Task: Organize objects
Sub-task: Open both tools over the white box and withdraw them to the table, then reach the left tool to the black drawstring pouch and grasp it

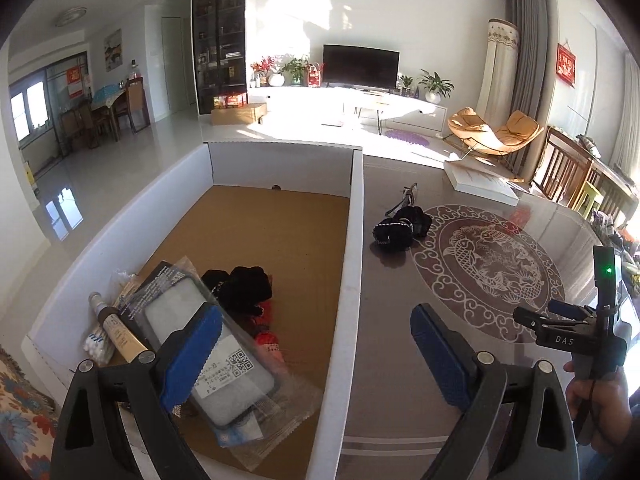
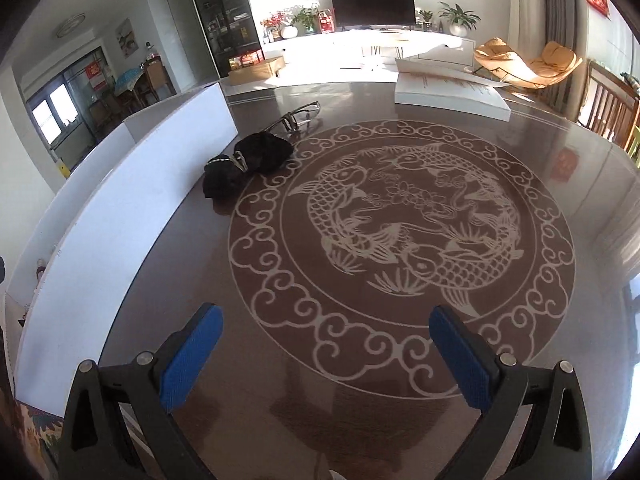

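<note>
A white cardboard box (image 1: 356,240) with a brown floor stands on the left of the dark table (image 2: 248,400). Inside lie a phone case in clear wrap (image 1: 224,364), a tube (image 1: 116,332), cotton swabs (image 1: 94,346) and black cloth pieces (image 1: 244,284). My left gripper (image 1: 316,344) is open astride the box's right wall, one pad over the wrapped case, nothing gripped. A black cloth bundle (image 2: 248,164) and a pair of glasses (image 2: 300,118) lie on the table beside the box. My right gripper (image 2: 326,344) is open and empty above the table's fish pattern (image 2: 400,220).
A white book or flat pack (image 2: 448,96) lies at the table's far right edge. A hand (image 1: 596,396) holds the right gripper's handle at the right of the left wrist view. A patterned cloth (image 1: 20,408) shows at the near left. Wooden chairs (image 1: 568,168) stand to the right.
</note>
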Demonstrator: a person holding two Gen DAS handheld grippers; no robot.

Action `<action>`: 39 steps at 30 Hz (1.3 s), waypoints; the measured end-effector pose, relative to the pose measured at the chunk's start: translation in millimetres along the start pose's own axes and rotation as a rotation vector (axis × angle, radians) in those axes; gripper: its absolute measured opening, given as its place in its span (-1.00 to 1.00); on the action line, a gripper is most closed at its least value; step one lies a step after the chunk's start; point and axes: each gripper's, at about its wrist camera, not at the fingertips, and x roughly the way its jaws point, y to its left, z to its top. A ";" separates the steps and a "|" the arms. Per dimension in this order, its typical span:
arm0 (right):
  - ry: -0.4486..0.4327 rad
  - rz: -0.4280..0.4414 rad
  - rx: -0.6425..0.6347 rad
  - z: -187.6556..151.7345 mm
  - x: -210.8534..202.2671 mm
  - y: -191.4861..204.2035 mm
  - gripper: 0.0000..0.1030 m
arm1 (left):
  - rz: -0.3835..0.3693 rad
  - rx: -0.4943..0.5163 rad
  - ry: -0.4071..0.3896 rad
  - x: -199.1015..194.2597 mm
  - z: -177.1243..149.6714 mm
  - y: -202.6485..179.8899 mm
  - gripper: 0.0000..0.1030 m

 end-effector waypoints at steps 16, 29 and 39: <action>-0.007 -0.166 -0.044 -37.3 6.6 -56.5 1.00 | -0.249 0.218 0.144 43.8 -25.7 -141.6 0.87; -0.012 -0.242 -0.101 -40.3 9.6 -42.3 1.00 | -0.020 0.317 0.183 246.1 106.7 -182.7 0.87; 0.004 -0.207 -0.055 -39.4 13.0 -51.0 1.00 | -0.068 0.242 0.170 200.7 25.1 -151.8 -0.41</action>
